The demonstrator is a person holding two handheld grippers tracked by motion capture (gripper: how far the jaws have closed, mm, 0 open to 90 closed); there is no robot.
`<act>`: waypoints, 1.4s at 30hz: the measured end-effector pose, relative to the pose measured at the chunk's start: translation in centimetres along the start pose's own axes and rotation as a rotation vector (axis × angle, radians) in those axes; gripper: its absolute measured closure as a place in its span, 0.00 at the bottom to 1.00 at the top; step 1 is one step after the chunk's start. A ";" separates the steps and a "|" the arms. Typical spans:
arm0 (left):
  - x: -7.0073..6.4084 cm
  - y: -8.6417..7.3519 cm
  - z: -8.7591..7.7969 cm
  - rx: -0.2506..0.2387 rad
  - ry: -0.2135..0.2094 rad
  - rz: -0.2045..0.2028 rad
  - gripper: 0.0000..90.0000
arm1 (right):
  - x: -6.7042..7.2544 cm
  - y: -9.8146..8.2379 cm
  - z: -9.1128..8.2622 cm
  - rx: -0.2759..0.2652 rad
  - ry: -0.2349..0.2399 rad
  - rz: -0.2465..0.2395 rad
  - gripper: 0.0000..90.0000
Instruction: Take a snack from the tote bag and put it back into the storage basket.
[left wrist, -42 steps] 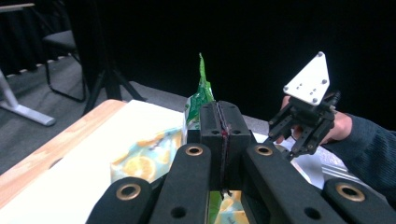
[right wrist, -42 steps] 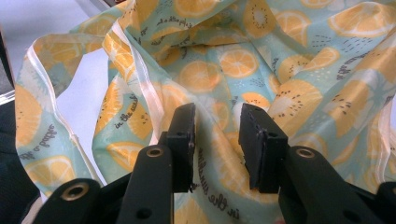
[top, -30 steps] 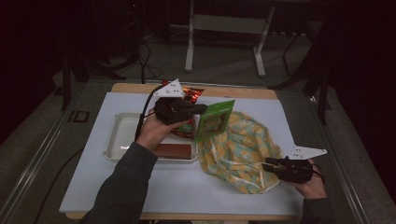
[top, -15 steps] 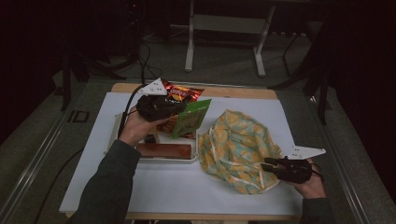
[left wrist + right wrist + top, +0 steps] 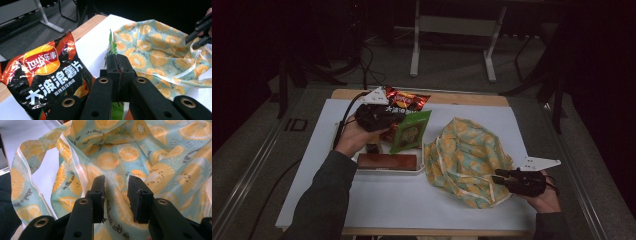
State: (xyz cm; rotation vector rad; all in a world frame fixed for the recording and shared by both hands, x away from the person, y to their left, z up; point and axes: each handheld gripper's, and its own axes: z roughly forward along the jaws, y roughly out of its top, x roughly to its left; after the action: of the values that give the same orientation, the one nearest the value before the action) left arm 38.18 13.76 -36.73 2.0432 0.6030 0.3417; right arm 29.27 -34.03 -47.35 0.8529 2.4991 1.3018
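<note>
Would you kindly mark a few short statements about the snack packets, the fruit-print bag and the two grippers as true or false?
1. The left gripper is shut on the flat green snack packet. True.
2. The crinkly black-and-red crisp packet lies inside the orange-slice-print fabric bag. False: it lies on the table beside the bag.
3. The right gripper has the bag's fabric between its jaws. True.
4. The white rectangular tray sits to the right of the bag in the high view. False: it sits to its left.
5. The green packet is already inside the bag. False: it hangs from the left gripper above the tray.
</note>
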 end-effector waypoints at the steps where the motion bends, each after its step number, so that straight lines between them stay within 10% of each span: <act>1: -0.1 -0.1 0.2 0.012 0.003 0.006 0.99 | 0.0 0.0 0.0 -0.001 0.000 0.000 0.74; 15: -0.1 -0.8 1.7 0.105 0.055 0.003 0.97 | 0.0 0.0 -0.1 -0.001 -0.001 0.001 0.74; 26: 0.0 -1.0 1.9 0.187 0.215 -0.008 0.79 | 0.0 0.0 0.1 0.002 0.001 0.000 0.74; 42: -0.1 -1.2 1.6 0.116 0.265 -0.037 0.64 | 0.0 -0.1 0.1 0.002 0.002 0.000 0.74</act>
State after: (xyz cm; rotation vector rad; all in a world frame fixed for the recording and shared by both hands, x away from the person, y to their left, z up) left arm 38.49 13.08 -38.60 2.1105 0.8379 0.5734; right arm 29.26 -34.01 -47.45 0.8526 2.5020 1.3012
